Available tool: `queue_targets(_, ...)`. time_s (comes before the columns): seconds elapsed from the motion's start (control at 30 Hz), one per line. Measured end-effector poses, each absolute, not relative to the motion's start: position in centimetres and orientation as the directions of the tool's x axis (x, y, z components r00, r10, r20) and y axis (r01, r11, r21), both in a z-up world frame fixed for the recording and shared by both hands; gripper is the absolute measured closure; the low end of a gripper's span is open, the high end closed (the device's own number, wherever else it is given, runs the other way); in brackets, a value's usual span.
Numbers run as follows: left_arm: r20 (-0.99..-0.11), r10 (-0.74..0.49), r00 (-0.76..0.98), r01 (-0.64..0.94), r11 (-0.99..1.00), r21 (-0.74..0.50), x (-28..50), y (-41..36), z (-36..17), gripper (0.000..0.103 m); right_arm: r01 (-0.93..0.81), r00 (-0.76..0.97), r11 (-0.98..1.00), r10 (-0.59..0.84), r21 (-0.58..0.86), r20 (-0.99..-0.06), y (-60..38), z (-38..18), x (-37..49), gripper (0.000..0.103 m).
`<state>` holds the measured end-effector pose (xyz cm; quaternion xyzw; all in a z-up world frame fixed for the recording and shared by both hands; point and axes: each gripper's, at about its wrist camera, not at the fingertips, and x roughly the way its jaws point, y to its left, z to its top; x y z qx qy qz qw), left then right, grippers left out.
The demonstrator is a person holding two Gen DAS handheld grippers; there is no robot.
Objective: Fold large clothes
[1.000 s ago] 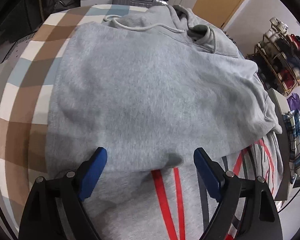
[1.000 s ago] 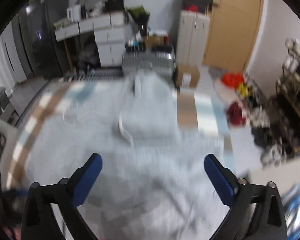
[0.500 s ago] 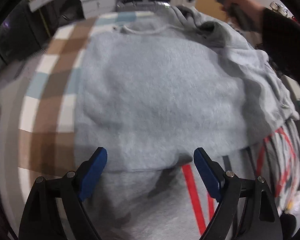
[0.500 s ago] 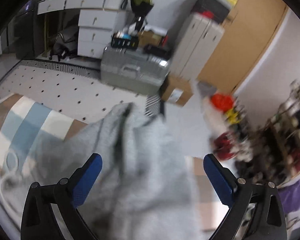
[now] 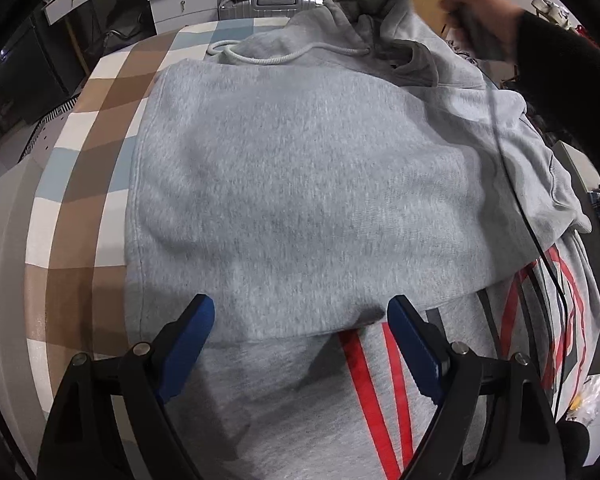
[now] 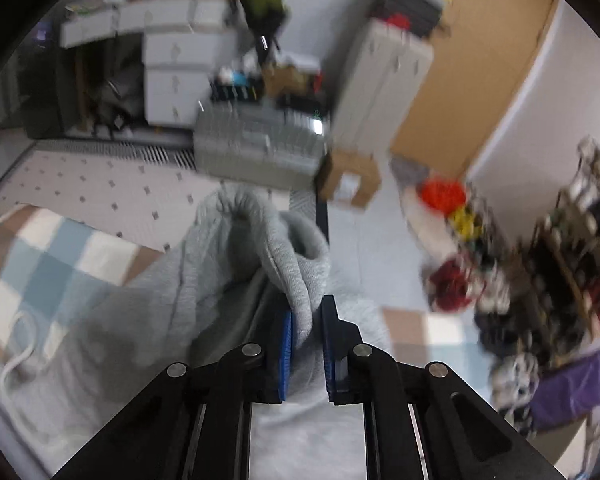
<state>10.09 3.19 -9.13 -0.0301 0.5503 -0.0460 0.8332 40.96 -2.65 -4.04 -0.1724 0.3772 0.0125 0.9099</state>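
A large grey hoodie (image 5: 300, 184) lies spread on a checkered blanket (image 5: 84, 168), its folded edge near me over a part with red stripes (image 5: 380, 380). My left gripper (image 5: 300, 320) hovers open just above that folded edge, with nothing between its fingers. At the far end, the right gripper (image 6: 306, 320) has its jaws closing on the hood (image 6: 296, 264), with a bunched fold of grey fabric pinched between the blue pads. In the left wrist view a hand in a dark sleeve (image 5: 476, 12) holds that gripper at the hood. A white drawstring (image 5: 284, 54) lies across the neck.
Beyond the blanket's far edge stand a silver suitcase (image 6: 256, 148), white drawers (image 6: 176, 80) and a cardboard box (image 6: 350, 184). A shoe rack (image 6: 580, 240) is at the right. A thin black cable (image 5: 516, 184) crosses the hoodie's right side.
The right gripper swept to the far end of the hoodie and went from wide open to pinching the hood. The left gripper stayed open over the near folded edge.
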Motion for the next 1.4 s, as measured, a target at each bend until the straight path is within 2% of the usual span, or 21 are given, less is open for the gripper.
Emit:
queue_targets(0.13,-0.902,-0.095,0.421,0.025,0.995,-0.093,9.9,3.1,-8.7,0.018,-0.186,0.852,0.920,-0.023,-0.344,-0.523,-4.5,1.1,32.7,0.091)
queue_targets(0.27,-0.899,-0.084,0.430,0.004,0.996,-0.090,9.9,3.2,-8.7,0.018,-0.281,0.892,0.893,0.108,-0.352,-0.438,-5.7,3.0,23.8,0.091)
queue_targets(0.4,-0.898,-0.085,0.431,-0.013,0.995,-0.101,9.9,3.2,-8.9,0.018,-0.381,0.852,0.853,0.174,-0.358,-0.493,-6.4,0.7,17.5,0.091)
queue_targets(0.5,-0.898,-0.071,0.433,-0.023,0.996,-0.090,10.0,3.2,-9.0,0.018,-0.398,0.774,0.855,0.119,-0.332,-0.622,-7.6,-3.6,15.8,0.091)
queue_targets(0.6,-0.899,-0.065,0.433,-0.031,0.996,-0.087,10.1,3.2,-9.1,0.018,-0.361,0.724,0.871,0.037,-0.334,-0.688,-9.0,-6.0,16.2,0.089)
queue_targets(0.67,-0.900,-0.059,0.432,-0.029,0.996,-0.079,10.1,3.2,-9.3,0.018,-0.339,0.657,0.902,0.025,-0.266,-0.753,-10.4,-6.6,17.4,0.077)
queue_targets(0.7,-0.902,-0.053,0.429,-0.028,0.997,-0.072,10.1,3.2,-9.4,0.018,-0.344,0.632,0.911,0.046,-0.227,-0.773,-10.9,-6.4,17.8,0.076)
queue_targets(0.77,-0.908,-0.049,0.415,-0.032,0.997,-0.068,10.3,3.2,-9.7,0.018,-0.350,0.652,0.911,0.070,-0.218,-0.755,-11.2,-5.3,17.9,0.067)
queue_targets(0.8,-0.911,-0.055,0.408,-0.033,0.997,-0.076,10.4,3.3,-9.8,0.018,-0.357,0.665,0.904,0.071,-0.234,-0.743,-10.8,-4.5,18.0,0.050)
queue_targets(0.83,-0.912,-0.060,0.405,-0.036,0.996,-0.081,10.4,3.4,-9.9,0.018,-0.370,0.686,0.895,0.080,-0.251,-0.724,-10.2,-3.7,17.9,0.039)
queue_targets(0.87,-0.913,-0.063,0.403,-0.040,0.995,-0.087,10.5,3.5,-9.9,0.018,-0.386,0.702,0.885,0.099,-0.260,-0.705,-9.9,-3.2,17.8,0.035)
queue_targets(0.93,-0.911,-0.072,0.406,-0.037,0.995,-0.095,10.5,3.5,-9.8,0.018,-0.439,0.704,0.857,0.142,-0.269,-0.696,-7.8,-2.2,18.3,0.021)
queue_targets(1.03,-0.910,-0.067,0.408,-0.033,0.996,-0.088,10.6,3.4,-9.7,0.018,-0.469,0.672,0.832,0.120,-0.295,-0.731,-4.3,-2.6,20.5,0.019)
queue_targets(1.2,-0.915,-0.062,0.398,-0.024,0.997,-0.078,10.6,3.4,-10.0,0.018,-0.437,0.628,0.767,-0.114,-0.469,-0.770,0.2,-6.8,25.7,0.022)
queue_targets(1.23,-0.917,-0.062,0.395,-0.022,0.997,-0.077,10.6,3.4,-10.1,0.018,-0.432,0.610,0.741,-0.179,-0.513,-0.772,1.0,-8.2,27.0,0.028)
queue_targets(1.27,-0.917,-0.063,0.393,-0.020,0.997,-0.077,10.6,3.5,-10.1,0.018,-0.436,0.598,0.726,-0.208,-0.531,-0.774,0.7,-9.0,27.6,0.038)
queue_targets(1.33,-0.917,-0.066,0.393,-0.020,0.997,-0.080,10.6,3.6,-10.1,0.018,-0.409,0.594,0.675,-0.313,-0.614,-0.741,1.2,-10.5,29.1,0.096)
queue_targets(1.37,-0.917,-0.067,0.393,-0.019,0.997,-0.081,10.7,3.7,-10.2,0.018,-0.367,0.609,0.690,-0.329,-0.624,-0.722,1.0,-10.1,29.7,0.092)
queue_targets(1.4,-0.918,-0.069,0.390,-0.015,0.997,-0.081,10.8,3.7,-10.2,0.018,-0.342,0.618,0.718,-0.314,-0.606,-0.721,0.5,-9.5,29.9,0.093)
